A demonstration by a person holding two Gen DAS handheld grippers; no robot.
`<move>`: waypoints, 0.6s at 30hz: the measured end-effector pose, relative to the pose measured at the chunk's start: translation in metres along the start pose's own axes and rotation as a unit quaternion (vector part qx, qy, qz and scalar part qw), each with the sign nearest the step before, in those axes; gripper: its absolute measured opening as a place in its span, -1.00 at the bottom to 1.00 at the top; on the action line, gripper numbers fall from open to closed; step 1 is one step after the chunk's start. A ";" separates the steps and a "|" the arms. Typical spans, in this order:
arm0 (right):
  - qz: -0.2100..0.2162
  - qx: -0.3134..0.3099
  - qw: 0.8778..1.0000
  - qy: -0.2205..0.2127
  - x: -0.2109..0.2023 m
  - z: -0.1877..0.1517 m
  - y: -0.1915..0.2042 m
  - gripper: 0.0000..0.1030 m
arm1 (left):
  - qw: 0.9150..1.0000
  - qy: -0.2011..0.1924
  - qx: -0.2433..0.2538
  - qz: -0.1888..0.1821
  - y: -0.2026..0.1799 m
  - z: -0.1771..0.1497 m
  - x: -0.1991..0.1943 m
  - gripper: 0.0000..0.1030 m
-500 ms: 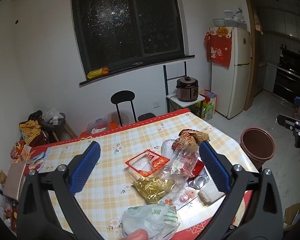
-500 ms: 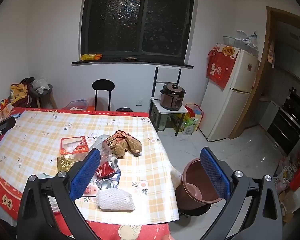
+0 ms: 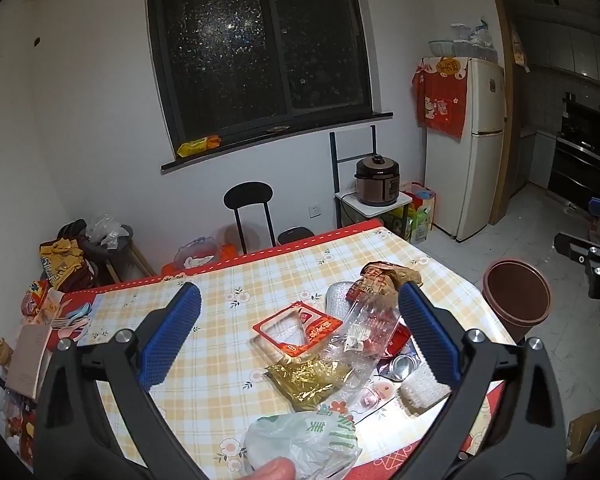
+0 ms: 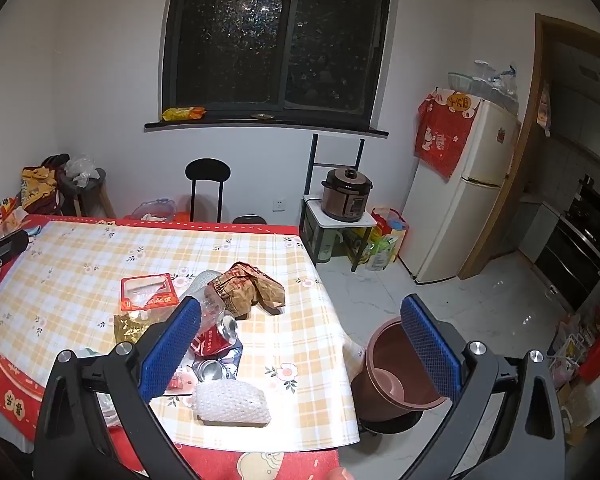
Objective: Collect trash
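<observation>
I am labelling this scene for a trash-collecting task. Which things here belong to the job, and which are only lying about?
For the job:
brown bin
crumpled paper bag
red can
bubble wrap
gold wrapper
white plastic bag

Only lying about:
rice cooker
fridge
black stool

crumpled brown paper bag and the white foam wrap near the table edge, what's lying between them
In the right wrist view, a crushed red can and a silver can lie between the brown paper bag and the foam wrap.

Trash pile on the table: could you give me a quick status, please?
Left gripper open, empty. Right gripper open, empty. Trash pile untouched; bin beside table, unobstructed.
</observation>
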State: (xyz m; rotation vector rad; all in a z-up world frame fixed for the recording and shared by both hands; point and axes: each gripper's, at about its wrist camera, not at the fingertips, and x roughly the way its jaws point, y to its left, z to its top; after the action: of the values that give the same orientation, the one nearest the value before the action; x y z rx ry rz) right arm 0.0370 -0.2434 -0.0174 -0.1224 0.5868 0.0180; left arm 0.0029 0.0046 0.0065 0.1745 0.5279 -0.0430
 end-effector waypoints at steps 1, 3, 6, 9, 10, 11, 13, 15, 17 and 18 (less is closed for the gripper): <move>0.000 0.000 1.000 0.000 0.000 0.000 0.000 0.91 | 1.000 0.000 0.000 0.000 0.000 0.001 0.000 0.89; 0.000 0.000 1.000 0.000 0.000 0.000 0.000 0.91 | 1.000 0.000 -0.001 0.000 0.000 -0.001 0.001 0.89; -0.001 -0.001 1.000 0.000 0.000 0.000 0.000 0.91 | 1.000 0.000 -0.001 0.000 0.000 0.000 0.000 0.89; -0.002 0.000 1.000 0.001 0.000 -0.001 -0.001 0.91 | 1.000 -0.001 -0.001 -0.001 0.000 0.000 0.000 0.89; -0.002 -0.001 1.000 0.001 0.000 -0.001 -0.001 0.91 | 1.000 0.000 0.000 -0.001 0.000 0.000 0.000 0.89; -0.002 -0.001 1.000 0.000 0.000 -0.001 0.000 0.91 | 1.000 -0.001 -0.001 -0.001 0.000 0.000 0.000 0.89; -0.002 -0.001 1.000 0.000 0.000 -0.001 -0.001 0.91 | 1.000 -0.001 -0.001 -0.001 0.000 0.000 0.000 0.89; -0.002 -0.001 1.000 0.001 -0.001 -0.001 -0.001 0.91 | 1.000 -0.001 -0.001 -0.001 0.000 -0.001 0.000 0.89; -0.002 -0.001 1.000 0.001 -0.001 -0.001 -0.001 0.91 | 1.000 -0.001 -0.001 0.000 -0.001 -0.001 0.000 0.89; -0.003 -0.001 1.000 0.001 -0.001 -0.001 -0.001 0.91 | 1.000 -0.001 -0.001 -0.001 -0.001 -0.001 0.000 0.89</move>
State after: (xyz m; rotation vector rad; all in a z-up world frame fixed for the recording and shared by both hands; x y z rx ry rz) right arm 0.0358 -0.2449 -0.0173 -0.1266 0.5883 0.0137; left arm 0.0024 0.0041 0.0056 0.1723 0.5255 -0.0437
